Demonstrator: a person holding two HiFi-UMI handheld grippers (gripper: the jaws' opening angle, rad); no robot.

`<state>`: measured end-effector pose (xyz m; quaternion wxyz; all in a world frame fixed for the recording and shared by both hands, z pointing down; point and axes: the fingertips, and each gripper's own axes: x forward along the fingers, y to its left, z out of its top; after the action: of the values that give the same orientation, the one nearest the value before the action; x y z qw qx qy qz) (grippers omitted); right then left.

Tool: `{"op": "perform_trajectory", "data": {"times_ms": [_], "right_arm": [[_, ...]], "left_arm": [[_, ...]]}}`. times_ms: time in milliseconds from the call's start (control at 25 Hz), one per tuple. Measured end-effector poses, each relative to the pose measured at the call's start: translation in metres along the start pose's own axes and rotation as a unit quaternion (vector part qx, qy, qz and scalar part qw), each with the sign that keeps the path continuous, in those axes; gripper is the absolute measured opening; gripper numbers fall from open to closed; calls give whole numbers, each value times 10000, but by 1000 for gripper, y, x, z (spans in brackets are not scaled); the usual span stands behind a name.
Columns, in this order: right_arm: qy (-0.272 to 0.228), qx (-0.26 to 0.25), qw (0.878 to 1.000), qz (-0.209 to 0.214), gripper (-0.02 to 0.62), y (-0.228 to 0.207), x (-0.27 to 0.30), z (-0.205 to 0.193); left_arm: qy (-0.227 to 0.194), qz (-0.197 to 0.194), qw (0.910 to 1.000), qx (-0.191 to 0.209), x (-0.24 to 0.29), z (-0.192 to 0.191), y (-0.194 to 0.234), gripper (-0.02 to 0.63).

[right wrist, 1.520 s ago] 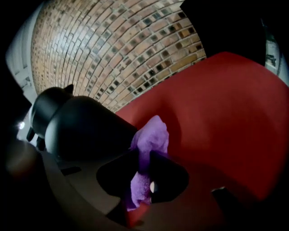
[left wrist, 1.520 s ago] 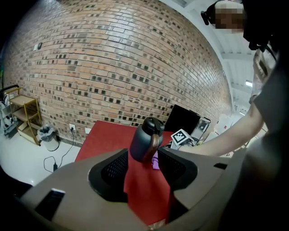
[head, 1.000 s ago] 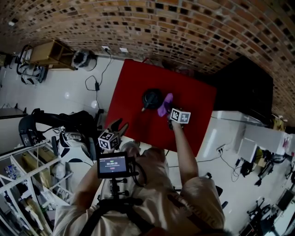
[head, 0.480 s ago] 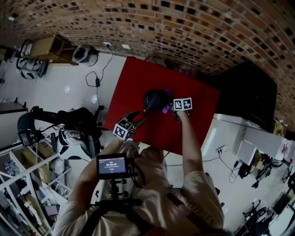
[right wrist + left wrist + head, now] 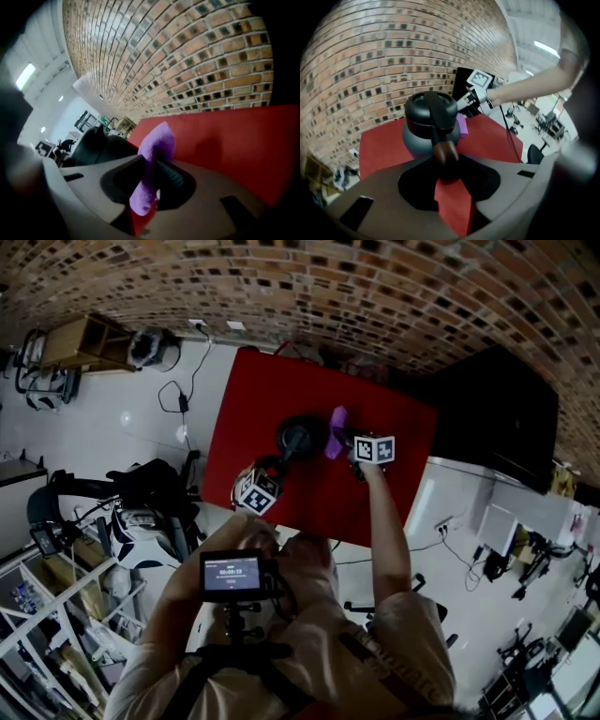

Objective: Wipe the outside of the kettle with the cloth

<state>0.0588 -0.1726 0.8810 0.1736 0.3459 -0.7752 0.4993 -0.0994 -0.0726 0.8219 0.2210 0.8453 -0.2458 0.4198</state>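
The dark, rounded kettle [image 5: 300,439] stands upright near the middle of the red table [image 5: 253,399]. The kettle handle [image 5: 440,136] reaches out from its lid toward the person and ends in a brown tip. That tip lies between the jaws of the left gripper [image 5: 447,176]. The jaws have just been closing and now sit against both sides of it.

On the kettle's far side from that gripper is a purple cloth [image 5: 336,427]. It is upright and close against the kettle's wall, though I can't tell whether it actually touches. The right gripper [image 5: 150,180] has its jaws closed tight on the cloth's lower part. The free end of the cloth rises above the jaws and folds over toward the kettle. The person's bare right forearm [image 5: 384,531] stretches across the table's near edge to get there.

A brick wall [image 5: 375,296] runs behind the table, beyond the kettle. A big black block [image 5: 497,413] stands past the cloth side of the table. On the kettle's other side, a cable [image 5: 183,399] trails over the pale floor [image 5: 103,418]. A small screen [image 5: 231,575] is mounted at the person's chest.
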Motion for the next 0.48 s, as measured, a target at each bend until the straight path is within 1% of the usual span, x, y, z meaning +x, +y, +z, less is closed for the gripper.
{"op": "perform_trajectory", "data": {"times_ms": [40, 80, 160, 200, 240, 280, 360, 400, 440, 480], "right_arm": [[-202, 18, 9998, 62, 91, 2, -4, 16], [-323, 8, 9994, 117, 92, 5, -7, 29], [-344, -110, 9991, 225, 91, 10, -7, 43], [-266, -205, 9990, 285, 91, 14, -6, 43], [-154, -318, 9987, 365, 91, 19, -4, 41], [-21, -440, 9979, 482, 92, 27, -2, 37], [274, -702, 9938, 819, 91, 51, 5, 23], [432, -830, 9905, 1005, 91, 66, 9, 14], [587, -936, 9871, 1156, 91, 79, 14, 3], [696, -984, 9849, 1244, 92, 89, 19, -7]], "left_arm": [[96, -2, 9996, 280, -1, 1, -1, 120], [173, -12, 9989, 438, -2, -1, 1, 120], [358, 0, 9967, 734, -5, -11, 12, 118], [514, 15, 9934, 1027, -6, -18, 20, 118], [713, 4, 9877, 1393, -7, -26, 29, 118], [940, -38, 9796, 1776, -8, -34, 37, 118], [1363, -144, 9598, 2451, -10, -47, 53, 118], [1503, -181, 9509, 2700, -10, -50, 61, 118], [1586, -212, 9441, 2882, -10, -52, 68, 118], [1625, -246, 9395, 3007, -10, -51, 73, 118]]}}
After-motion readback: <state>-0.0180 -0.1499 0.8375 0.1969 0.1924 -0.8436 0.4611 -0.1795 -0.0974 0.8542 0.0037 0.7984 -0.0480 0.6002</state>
